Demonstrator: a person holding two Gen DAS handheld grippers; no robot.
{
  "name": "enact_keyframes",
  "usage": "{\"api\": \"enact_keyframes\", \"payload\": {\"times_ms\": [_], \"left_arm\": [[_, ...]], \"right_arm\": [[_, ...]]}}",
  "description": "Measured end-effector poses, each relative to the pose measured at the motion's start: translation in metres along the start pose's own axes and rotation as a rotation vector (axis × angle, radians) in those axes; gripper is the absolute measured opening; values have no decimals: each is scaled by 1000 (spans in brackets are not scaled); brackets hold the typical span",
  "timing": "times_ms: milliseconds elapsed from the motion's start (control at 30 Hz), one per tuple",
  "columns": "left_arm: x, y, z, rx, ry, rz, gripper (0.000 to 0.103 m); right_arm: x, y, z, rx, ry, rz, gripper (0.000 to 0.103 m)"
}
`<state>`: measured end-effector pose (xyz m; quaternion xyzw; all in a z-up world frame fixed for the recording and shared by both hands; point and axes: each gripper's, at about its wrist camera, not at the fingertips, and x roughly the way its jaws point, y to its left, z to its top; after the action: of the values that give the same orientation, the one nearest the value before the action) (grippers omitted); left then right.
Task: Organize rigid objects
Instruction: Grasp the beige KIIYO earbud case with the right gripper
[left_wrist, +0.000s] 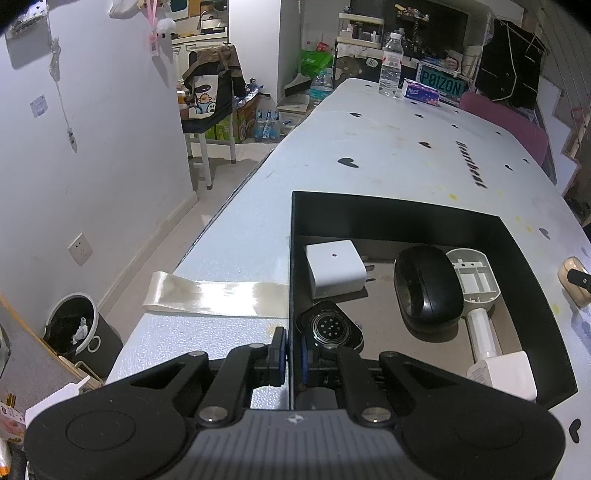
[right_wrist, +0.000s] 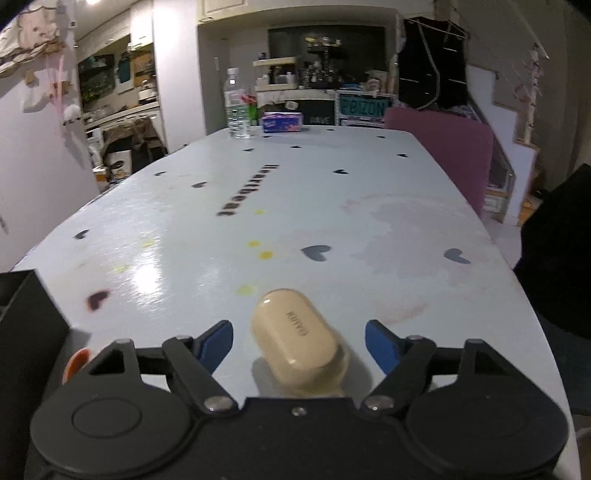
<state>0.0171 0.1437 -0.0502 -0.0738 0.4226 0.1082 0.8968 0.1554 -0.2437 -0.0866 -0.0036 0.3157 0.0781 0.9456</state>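
We see the left gripper (left_wrist: 290, 352) clamped on the near wall of the black box (left_wrist: 524, 266), which holds a white charger (left_wrist: 334, 267), watch (left_wrist: 330, 328), black mouse (left_wrist: 426, 288) and white holder (left_wrist: 474, 275). The right gripper (right_wrist: 299, 341) has its jaws apart, pads clear of the beige case (right_wrist: 299, 345) lying between them on the table (right_wrist: 369, 192), right of the box.

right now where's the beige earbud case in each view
Left wrist view: the beige earbud case sits at the far right edge, on the table beyond the black box.
Right wrist view: bottom centre, between the right gripper open fingers.
Shared landmark: the water bottle at the table's far end.
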Motion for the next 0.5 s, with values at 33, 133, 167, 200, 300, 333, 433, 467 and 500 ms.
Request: {"api": "enact_keyframes", "payload": {"times_ms": [33,133,167,200,300,333,433,467,500], "left_arm": [[0,0,0,0,0,0,7],[0,0,0,3,-1,1,7],[0,0,0,2,0,0,7],[0,0,0,1,0,0,7],[0,0,0,0,0,-2,7],[0,0,0,1,0,-2,7],[0,0,-1,4,0,-3,7],[0,0,-1,4,0,-5,7],[0,1,-1,3,0,-7,7]], "right_arm": [[2,-1,0,0,3,12,74],[7,0,-1,21,37,34,59],[8,2,-2,16,44,28,58],[6,4,-3,7,43,22,56],[-1,7,-6,14,67,19,49],[-5,9,-7,20,75,19,48],[-15,17,-14,-1,89,2,46],[-19,20,-16,-8,92,-4,46],[-21,22,-17,-20,93,-10,45]]}}
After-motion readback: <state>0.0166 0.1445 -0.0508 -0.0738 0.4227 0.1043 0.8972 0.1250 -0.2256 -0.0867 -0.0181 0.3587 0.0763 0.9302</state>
